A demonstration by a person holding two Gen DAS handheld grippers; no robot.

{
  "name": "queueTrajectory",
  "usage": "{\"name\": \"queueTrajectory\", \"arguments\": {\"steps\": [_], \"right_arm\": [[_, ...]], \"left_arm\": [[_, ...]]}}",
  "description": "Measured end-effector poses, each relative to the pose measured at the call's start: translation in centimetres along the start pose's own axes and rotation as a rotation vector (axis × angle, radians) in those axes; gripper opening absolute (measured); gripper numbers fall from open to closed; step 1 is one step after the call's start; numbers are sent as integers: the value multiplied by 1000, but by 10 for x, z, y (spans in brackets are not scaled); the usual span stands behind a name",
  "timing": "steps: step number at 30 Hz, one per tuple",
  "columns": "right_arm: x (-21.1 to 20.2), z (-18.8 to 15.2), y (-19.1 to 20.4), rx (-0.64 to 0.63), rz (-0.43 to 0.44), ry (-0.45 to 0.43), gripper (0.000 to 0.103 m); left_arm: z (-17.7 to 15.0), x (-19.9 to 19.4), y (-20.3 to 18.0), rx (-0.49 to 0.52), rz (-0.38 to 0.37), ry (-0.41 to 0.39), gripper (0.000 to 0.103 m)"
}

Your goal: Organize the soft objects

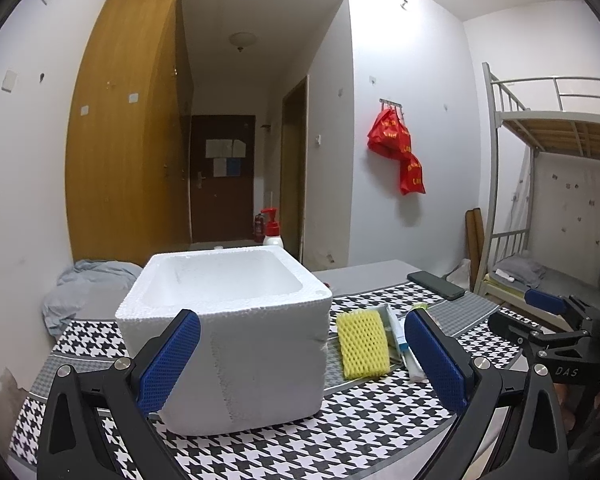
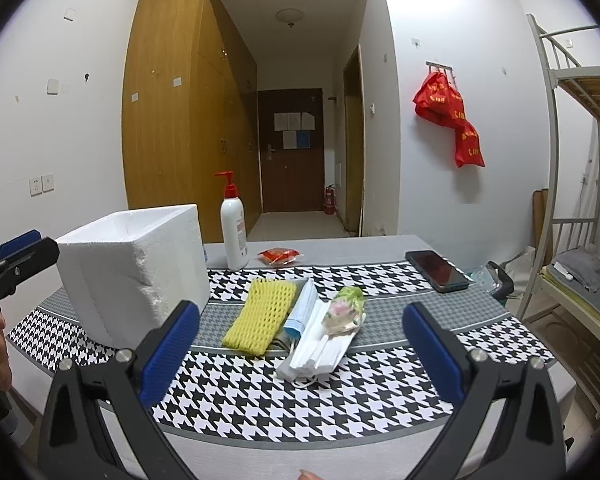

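Facing foam box (image 1: 224,336), left gripper (image 1: 300,360) agape, empty.

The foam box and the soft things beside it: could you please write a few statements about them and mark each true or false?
1. The foam box is empty as far as its inside shows. True.
2. The yellow foam net lies inside the box. False: it lies on the table cloth, beside the box.
3. The right gripper is open and holds nothing. True.
4. The left gripper is shut on the masks. False: it is open, facing the box.
5. The pump bottle stands upright. True.
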State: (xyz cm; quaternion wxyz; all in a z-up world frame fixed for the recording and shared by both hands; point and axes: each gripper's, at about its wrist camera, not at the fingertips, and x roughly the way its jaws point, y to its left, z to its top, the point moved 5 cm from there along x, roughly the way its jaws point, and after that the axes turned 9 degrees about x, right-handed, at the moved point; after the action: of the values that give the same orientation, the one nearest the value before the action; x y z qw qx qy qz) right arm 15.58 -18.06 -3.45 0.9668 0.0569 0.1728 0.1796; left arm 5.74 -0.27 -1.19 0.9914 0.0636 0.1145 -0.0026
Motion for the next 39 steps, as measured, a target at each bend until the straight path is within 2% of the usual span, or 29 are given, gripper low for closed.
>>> {"name": "queueTrajectory", "arguments": {"steps": [24,28,31,39], "right_arm": [[-2,1,-2,5,2,-7,103],[-3,2,-3,4,0,-10,103],[-3,2,-5,7,-5,-7,103],[-8,1,-22,21,-44,-10,103]], "left_arm": [[1,3,-7,22,9,-4,102],[2,2,-9,2,-20,-19,102],[4,5,-19,36,-19,-19,102],[10,23,-46,63,-111,8,102]]}}
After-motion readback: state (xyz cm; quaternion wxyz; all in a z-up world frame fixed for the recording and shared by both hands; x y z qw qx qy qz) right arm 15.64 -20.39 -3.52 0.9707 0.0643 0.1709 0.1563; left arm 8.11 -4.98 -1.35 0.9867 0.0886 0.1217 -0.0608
